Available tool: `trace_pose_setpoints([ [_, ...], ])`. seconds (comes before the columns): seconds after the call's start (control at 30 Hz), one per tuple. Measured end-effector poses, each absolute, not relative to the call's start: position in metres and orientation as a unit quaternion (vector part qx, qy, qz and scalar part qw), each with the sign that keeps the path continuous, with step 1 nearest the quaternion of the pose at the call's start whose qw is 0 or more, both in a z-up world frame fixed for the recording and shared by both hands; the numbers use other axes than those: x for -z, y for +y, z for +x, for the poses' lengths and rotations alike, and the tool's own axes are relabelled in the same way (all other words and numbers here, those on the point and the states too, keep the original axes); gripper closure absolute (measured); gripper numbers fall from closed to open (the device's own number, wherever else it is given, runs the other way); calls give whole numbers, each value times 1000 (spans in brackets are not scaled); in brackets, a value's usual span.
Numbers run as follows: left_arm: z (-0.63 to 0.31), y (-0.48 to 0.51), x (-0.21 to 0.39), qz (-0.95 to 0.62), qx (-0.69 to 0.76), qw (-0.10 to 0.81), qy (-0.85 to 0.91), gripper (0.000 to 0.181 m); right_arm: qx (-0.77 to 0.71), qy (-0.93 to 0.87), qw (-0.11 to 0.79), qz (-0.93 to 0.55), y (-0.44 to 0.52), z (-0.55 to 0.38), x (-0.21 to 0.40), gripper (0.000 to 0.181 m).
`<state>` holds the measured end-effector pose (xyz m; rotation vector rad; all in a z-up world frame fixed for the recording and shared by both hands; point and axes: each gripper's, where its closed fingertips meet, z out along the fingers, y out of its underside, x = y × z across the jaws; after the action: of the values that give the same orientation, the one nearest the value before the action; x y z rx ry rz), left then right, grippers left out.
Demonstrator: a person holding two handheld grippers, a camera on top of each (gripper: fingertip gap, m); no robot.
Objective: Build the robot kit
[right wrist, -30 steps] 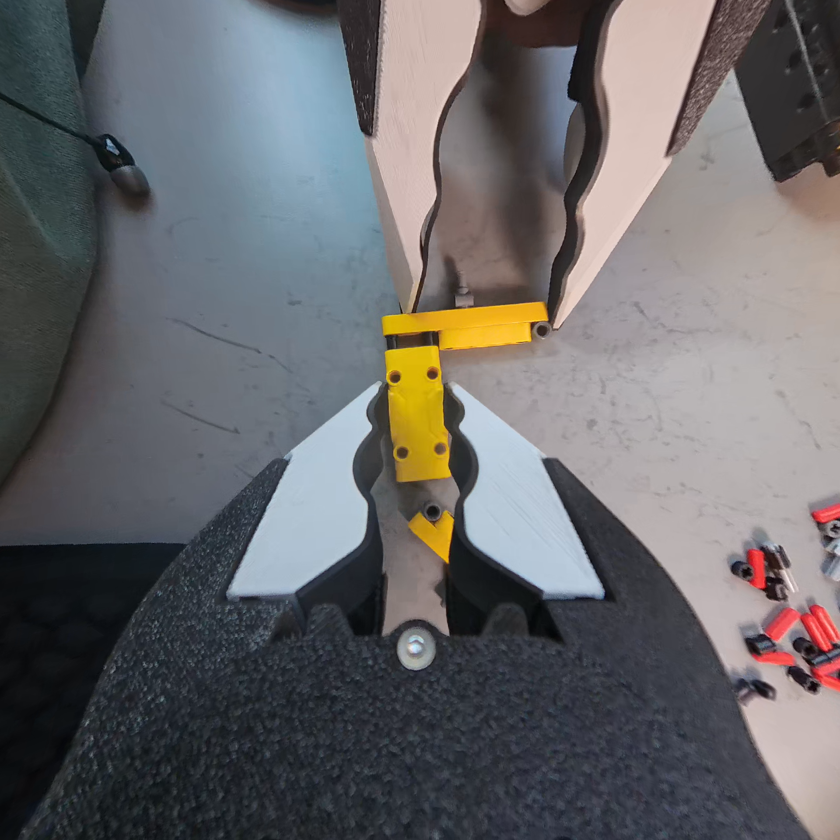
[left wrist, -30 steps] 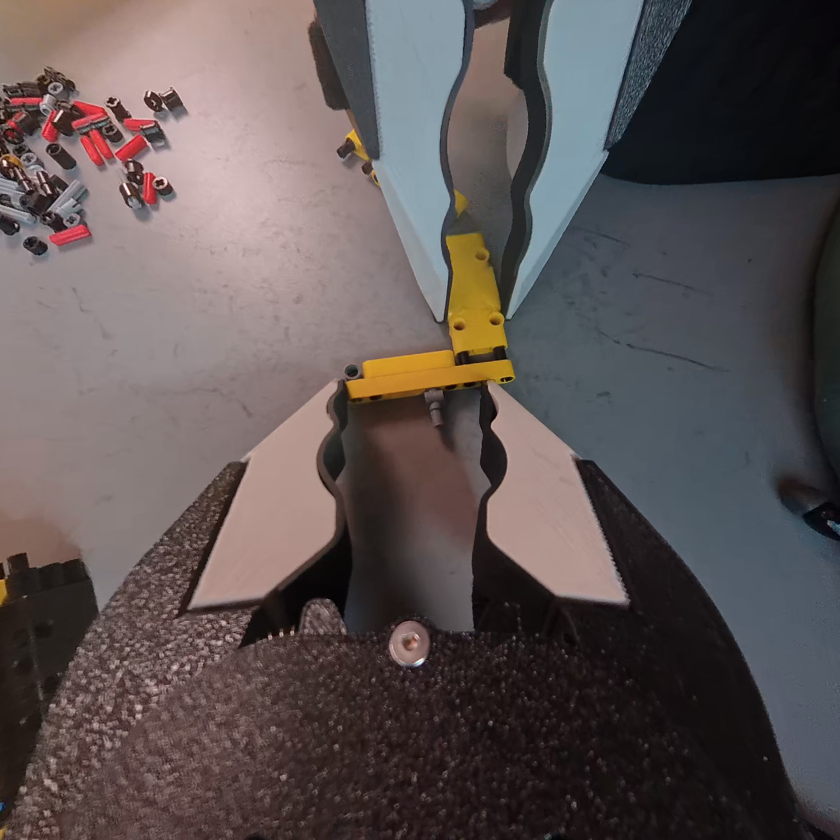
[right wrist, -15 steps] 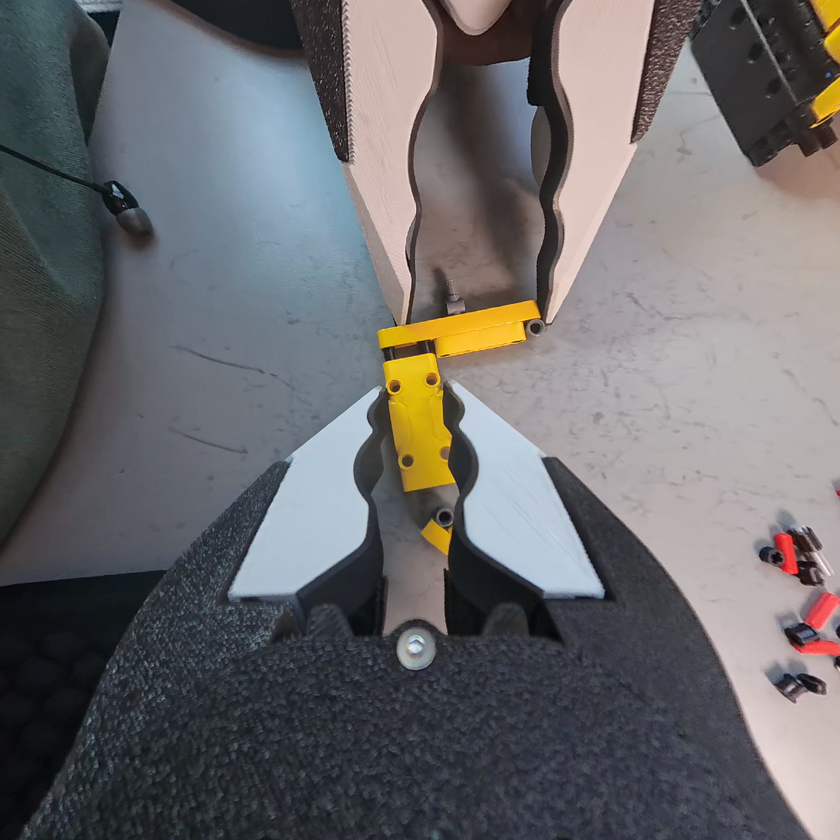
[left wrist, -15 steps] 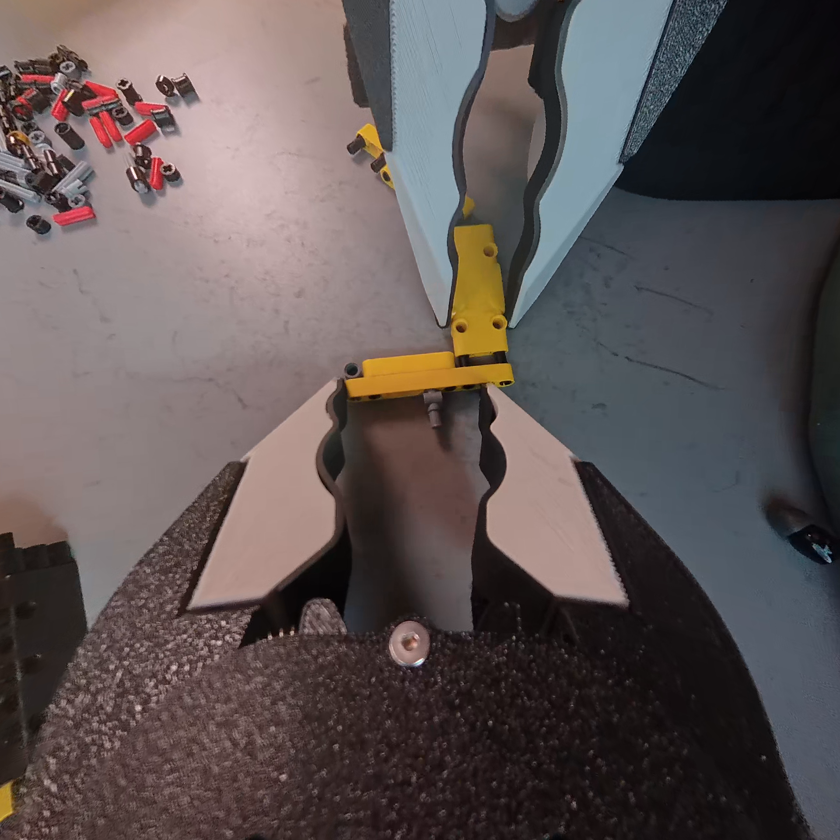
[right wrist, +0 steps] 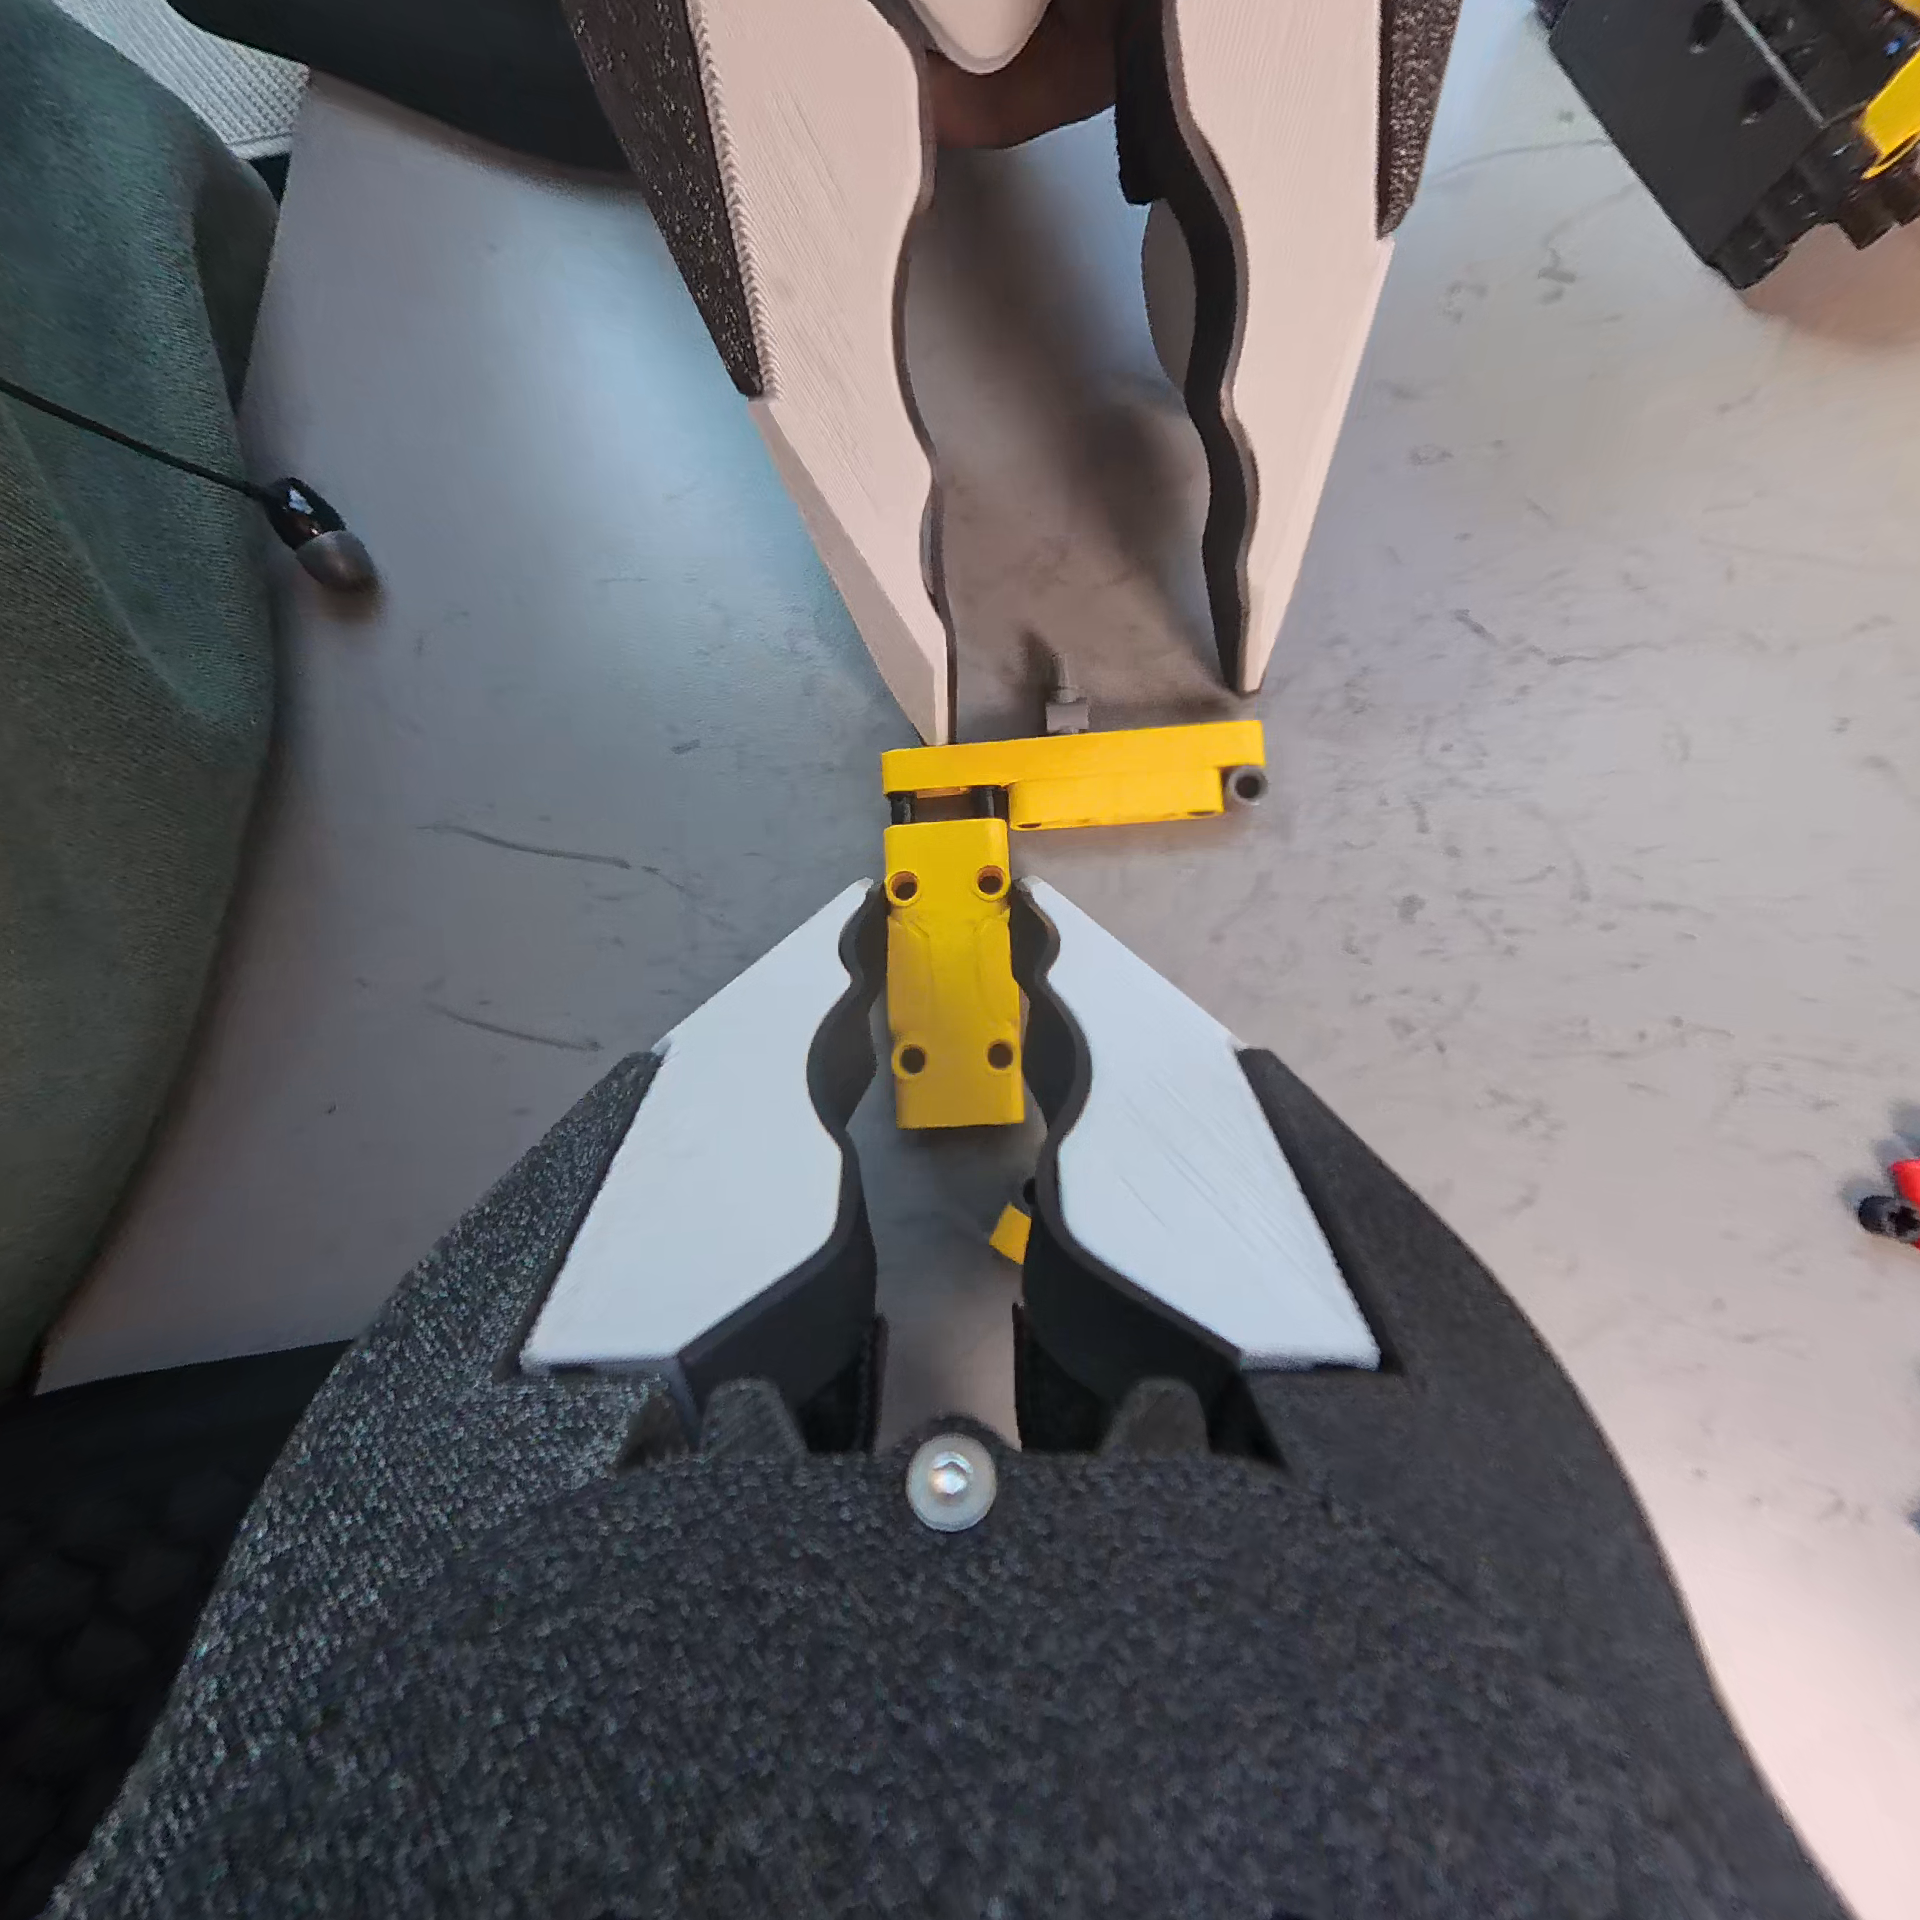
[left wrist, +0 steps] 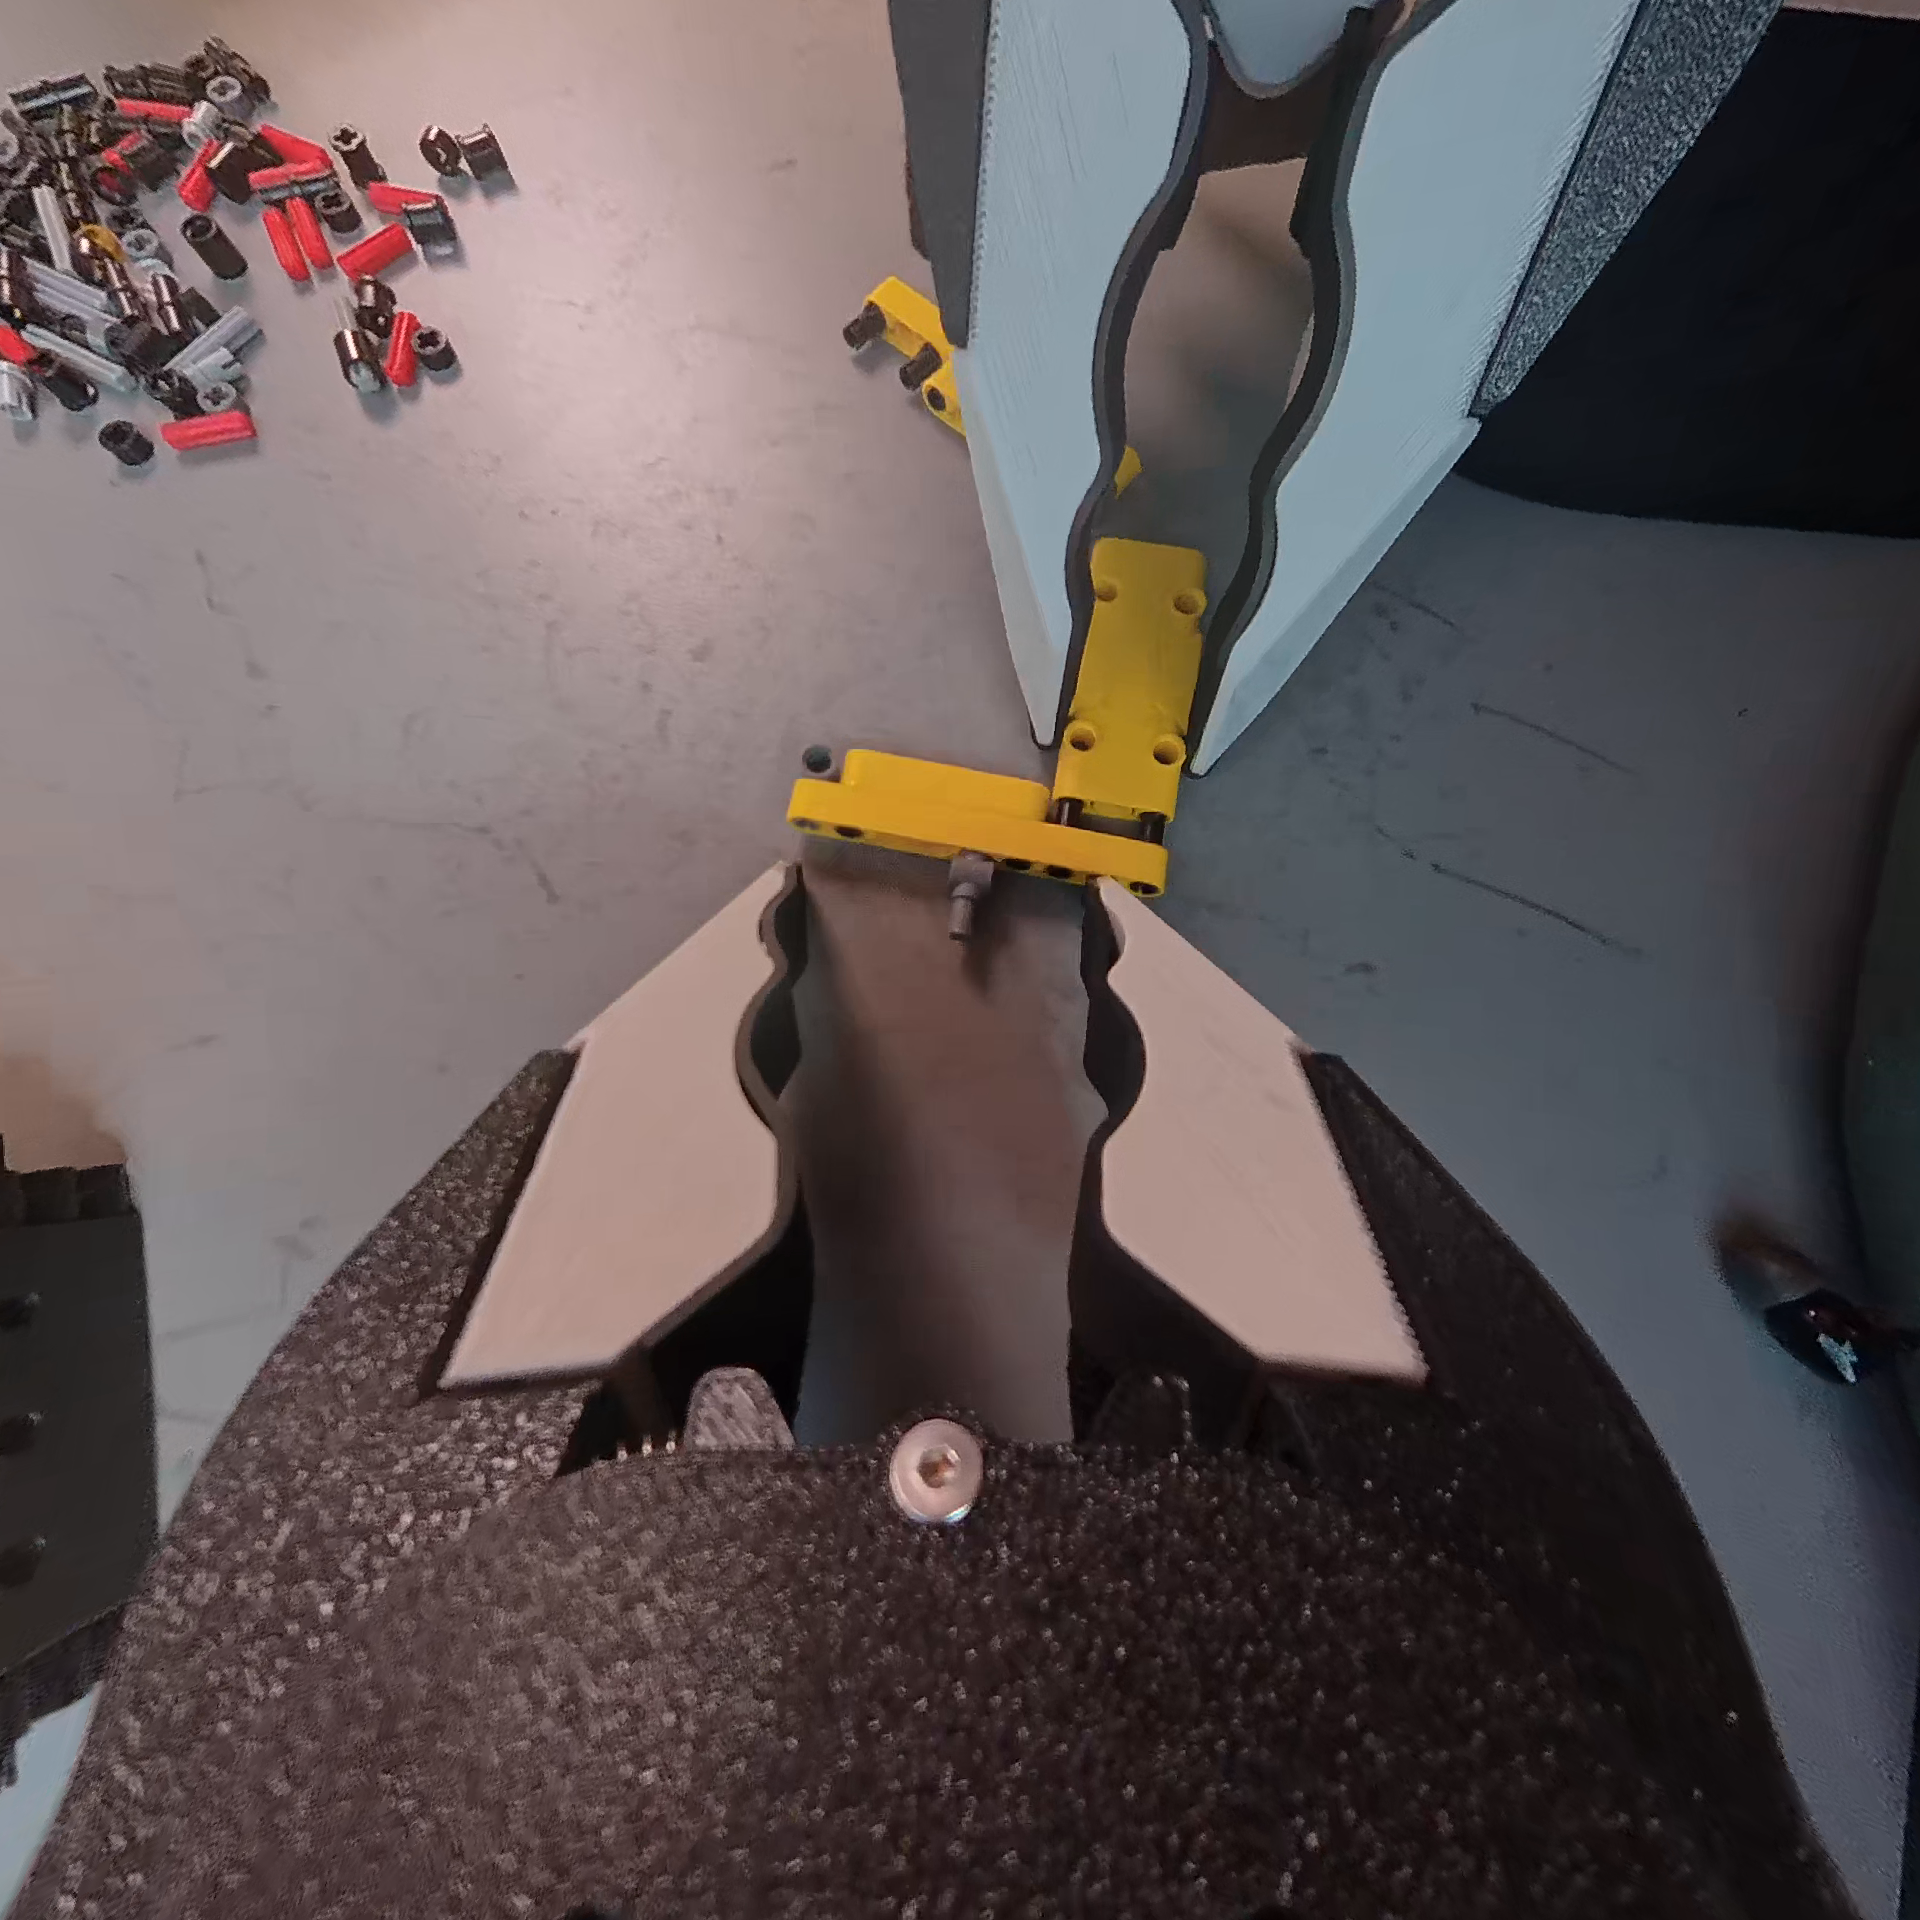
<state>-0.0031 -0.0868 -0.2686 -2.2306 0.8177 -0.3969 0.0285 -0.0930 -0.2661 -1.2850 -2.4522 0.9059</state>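
Your two tongs face each other over a scuffed grey table [left wrist: 416, 644]. Your right tongs [right wrist: 948, 894] are clamped on a short yellow panel piece [right wrist: 951, 987] with four small holes, gripping its long sides. That piece meets, through two black pins, a yellow beam [left wrist: 966, 821] that runs crosswise. Your left tongs [left wrist: 940, 883] stand apart, their tips at the beam's two ends; whether they touch it cannot be told. A small grey pin [left wrist: 964, 904] sticks out of the beam into the gap between your left fingers. No brand mark, label or readable writing shows on any part. To the left in the left wrist view, well apart from the tongs, lies a loose pile of red, black and grey connector pins [left wrist: 177, 239], with bare table between it and the beam. Just behind your right tongs, a second yellow part with black pins [left wrist: 904, 343] lies on the table, partly hidden. A black studded block [right wrist: 1766, 114] sits at the far right corner in the right wrist view, and a green padded surface [right wrist: 114, 623] with a thin black cord and drop-shaped end [right wrist: 322, 540] borders the table's edge on the left there. A dark mat [left wrist: 1745, 332] lies beyond the table.
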Motion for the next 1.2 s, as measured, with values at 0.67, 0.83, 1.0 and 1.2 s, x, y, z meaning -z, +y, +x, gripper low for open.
trace_pose_setpoints([
  [0.67, 6, -95, 268, -846, 178, 344, 366, 157, -311, -830, 143, -441, -94, 29, 267, 159],
  [0.83, 1, -93, 267, -850, 219, 334, 345, 174, -317, -837, 137, -424, -96, 29, 267, 158],
  [1.0, 1, -91, 268, -853, 189, 344, 343, 175, -317, -826, 137, -447, -95, 27, 267, 159],
  [1.2, 3, -92, 268, -868, 155, 357, 309, 176, -297, -819, 145, -468, -97, 28, 266, 159],
])
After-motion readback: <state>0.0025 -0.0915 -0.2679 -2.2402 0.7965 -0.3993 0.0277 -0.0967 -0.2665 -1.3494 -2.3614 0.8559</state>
